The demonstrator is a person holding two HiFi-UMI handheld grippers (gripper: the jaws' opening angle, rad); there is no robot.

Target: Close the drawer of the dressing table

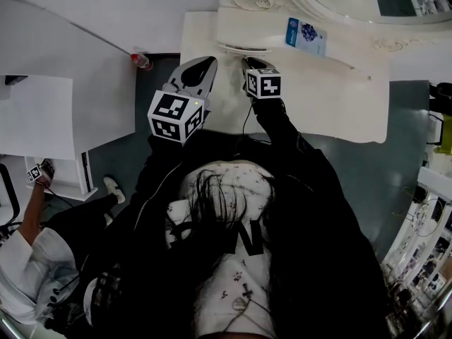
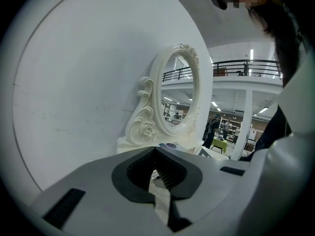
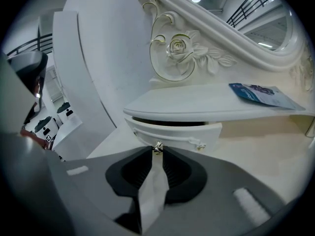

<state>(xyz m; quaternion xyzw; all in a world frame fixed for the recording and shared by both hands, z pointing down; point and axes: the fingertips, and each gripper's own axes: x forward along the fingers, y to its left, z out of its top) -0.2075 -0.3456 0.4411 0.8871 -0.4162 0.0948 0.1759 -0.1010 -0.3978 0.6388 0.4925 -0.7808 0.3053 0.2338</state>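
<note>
**Squarely on the knob: right gripper pinches the drawer pull**

Seen along the right gripper (image 3: 157, 154), its two jaws are drawn together at the tips, and the small metal drawer knob (image 3: 157, 147) sits clamped between them at 12 o'clock. The drawer (image 3: 173, 131) lies straight beyond the tips. Its curved white front stands a little out from under the upper shelf (image 3: 197, 104) of the dressing table (image 1: 339, 97), and a dark slit shows along the front's top edge. A second small fitting shows on the drawer front at about 2 o'clock from the knob. A blue booklet (image 3: 263, 95) lies on the shelf at 2 o'clock, and a carved rose (image 3: 178, 47) on the mirror frame is at 12 o'clock above it.

The left gripper (image 2: 155, 152) has its jaws closed with nothing between them. It is held in the air clear of the table, with the oval mirror (image 2: 179, 90) at 12 o'clock beyond its tips and a plain white wall panel (image 2: 74, 82) at 10 o'clock.

From the head view the left gripper sits just beside the right one, at its 9 o'clock. Both point toward 12 o'clock at the table's front edge, and only the right one reaches the drawer.
</note>
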